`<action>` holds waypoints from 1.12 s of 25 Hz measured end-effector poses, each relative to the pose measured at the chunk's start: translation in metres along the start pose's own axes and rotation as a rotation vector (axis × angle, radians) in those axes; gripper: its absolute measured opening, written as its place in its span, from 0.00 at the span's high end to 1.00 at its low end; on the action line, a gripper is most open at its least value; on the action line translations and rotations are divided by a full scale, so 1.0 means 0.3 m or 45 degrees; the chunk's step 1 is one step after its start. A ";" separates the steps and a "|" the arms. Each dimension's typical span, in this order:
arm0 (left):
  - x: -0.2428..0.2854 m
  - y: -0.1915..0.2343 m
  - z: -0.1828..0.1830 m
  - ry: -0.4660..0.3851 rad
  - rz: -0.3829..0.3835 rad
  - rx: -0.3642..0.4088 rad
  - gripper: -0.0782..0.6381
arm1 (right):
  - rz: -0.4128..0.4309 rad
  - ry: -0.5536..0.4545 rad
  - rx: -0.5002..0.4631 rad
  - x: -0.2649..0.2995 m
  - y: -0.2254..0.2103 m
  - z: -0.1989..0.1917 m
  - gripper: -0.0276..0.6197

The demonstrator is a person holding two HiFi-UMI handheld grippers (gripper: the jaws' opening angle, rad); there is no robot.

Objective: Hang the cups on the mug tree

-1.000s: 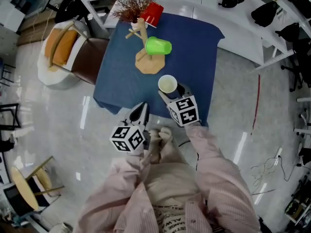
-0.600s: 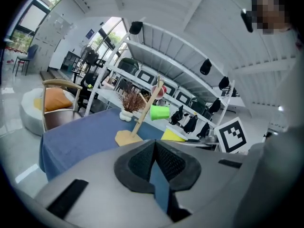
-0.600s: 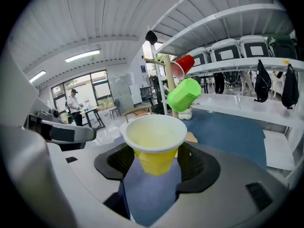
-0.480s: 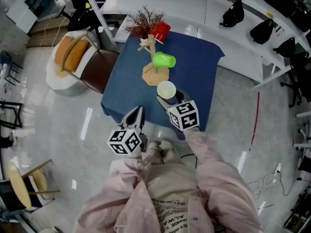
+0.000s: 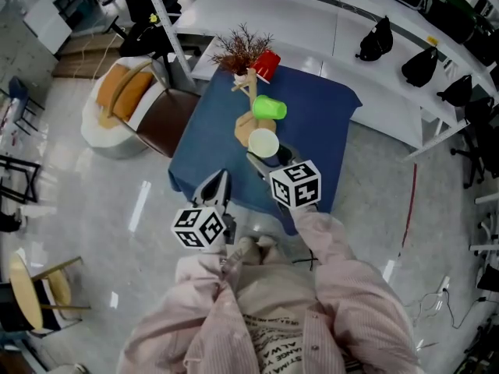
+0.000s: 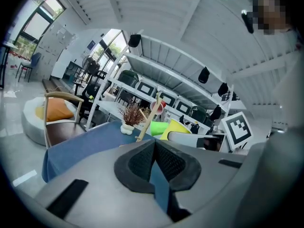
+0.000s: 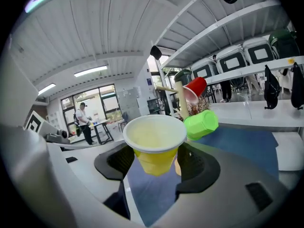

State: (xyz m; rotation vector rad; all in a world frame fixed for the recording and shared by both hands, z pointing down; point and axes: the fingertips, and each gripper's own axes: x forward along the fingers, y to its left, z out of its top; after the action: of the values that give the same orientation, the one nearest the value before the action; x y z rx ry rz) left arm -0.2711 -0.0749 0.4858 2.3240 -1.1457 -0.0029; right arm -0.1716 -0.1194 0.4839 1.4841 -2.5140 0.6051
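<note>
Jaws of the right gripper grip an upright yellow cup, green cup beyond.

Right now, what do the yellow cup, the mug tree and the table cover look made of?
Yellow cup: probably thin plastic and disposable. It is smooth, with a slight sheen and a rolled rim.
Mug tree: looks like bare light wood with a matte finish. The post, pegs and round base are all pale tan.
Table cover: dark blue fabric, matte. It drapes over the table's edge.

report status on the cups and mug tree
Right gripper shut on yellow cup, short of mug tree. Left gripper shut, empty. Green cup and red cup already hung. Nothing seen in the way.
</note>
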 end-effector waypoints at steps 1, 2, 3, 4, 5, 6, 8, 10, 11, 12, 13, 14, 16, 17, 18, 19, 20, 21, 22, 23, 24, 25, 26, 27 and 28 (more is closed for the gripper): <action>-0.002 0.002 0.008 -0.008 0.003 0.003 0.89 | 0.016 -0.006 0.010 0.005 0.009 0.012 0.53; -0.004 0.005 0.016 -0.015 0.007 0.006 0.89 | 0.033 -0.009 0.023 0.011 0.018 0.023 0.53; -0.005 0.007 0.025 -0.023 0.010 0.010 0.89 | 0.050 -0.010 0.037 0.016 0.026 0.035 0.53; -0.008 0.009 0.035 -0.031 0.014 0.014 0.89 | 0.066 -0.010 0.053 0.021 0.034 0.048 0.53; -0.012 0.012 0.045 -0.039 0.017 0.017 0.89 | 0.084 -0.008 0.071 0.026 0.043 0.060 0.53; -0.016 0.016 0.055 -0.046 0.020 0.020 0.89 | 0.102 -0.003 0.090 0.032 0.053 0.072 0.53; -0.023 0.024 0.077 -0.061 0.025 0.025 0.89 | 0.136 0.016 0.121 0.045 0.070 0.095 0.53; -0.025 0.032 0.101 -0.075 0.027 0.030 0.89 | 0.162 0.034 0.147 0.061 0.083 0.117 0.53; -0.026 0.037 0.113 -0.082 0.027 0.034 0.89 | 0.175 0.041 0.164 0.070 0.089 0.128 0.53; -0.025 0.041 0.126 -0.088 0.027 0.040 0.89 | 0.190 0.048 0.183 0.080 0.096 0.140 0.53; -0.023 0.045 0.139 -0.094 0.027 0.045 0.89 | 0.207 0.054 0.201 0.089 0.103 0.150 0.53; -0.020 0.050 0.150 -0.099 0.025 0.050 0.89 | 0.222 0.060 0.219 0.099 0.110 0.160 0.53; -0.015 0.061 0.170 -0.107 0.023 0.057 0.89 | 0.243 0.076 0.251 0.119 0.122 0.174 0.53; -0.013 0.067 0.181 -0.112 0.020 0.061 0.89 | 0.248 0.085 0.264 0.130 0.126 0.179 0.53; -0.009 0.073 0.193 -0.116 0.017 0.064 0.89 | 0.251 0.094 0.275 0.140 0.128 0.185 0.53; -0.004 0.078 0.205 -0.119 0.013 0.067 0.89 | 0.253 0.102 0.287 0.150 0.129 0.192 0.53; 0.001 0.083 0.217 -0.122 0.009 0.070 0.89 | 0.258 0.106 0.302 0.159 0.130 0.201 0.53; 0.007 0.087 0.229 -0.123 0.005 0.074 0.89 | 0.264 0.105 0.319 0.167 0.131 0.214 0.53; 0.013 0.092 0.240 -0.124 0.002 0.077 0.89 | 0.268 0.101 0.337 0.175 0.131 0.227 0.53; 0.019 0.097 0.250 -0.124 -0.002 0.079 0.89 | 0.270 0.097 0.355 0.182 0.130 0.238 0.53; 0.025 0.102 0.259 -0.123 -0.006 0.081 0.89 | 0.269 0.097 0.368 0.190 0.127 0.247 0.53; 0.030 0.107 0.267 -0.121 -0.010 0.082 0.89 | 0.267 0.099 0.379 0.198 0.125 0.253 0.53; 0.036 0.113 0.274 -0.119 -0.014 0.084 0.89 | 0.266 0.103 0.386 0.206 0.123 0.257 0.53; 0.042 0.118 0.281 -0.117 -0.019 0.084 0.89 | 0.264 0.106 0.390 0.213 0.122 0.262 0.53; 0.047 0.123 0.287 -0.116 -0.024 0.084 0.89 | 0.261 0.108 0.392 0.220 0.121 0.267 0.53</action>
State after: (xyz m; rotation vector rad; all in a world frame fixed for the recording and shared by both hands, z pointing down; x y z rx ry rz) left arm -0.3093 -0.1438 0.4330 2.4144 -1.1848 -0.0796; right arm -0.2305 -0.1904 0.4240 1.2597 -2.6147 1.1069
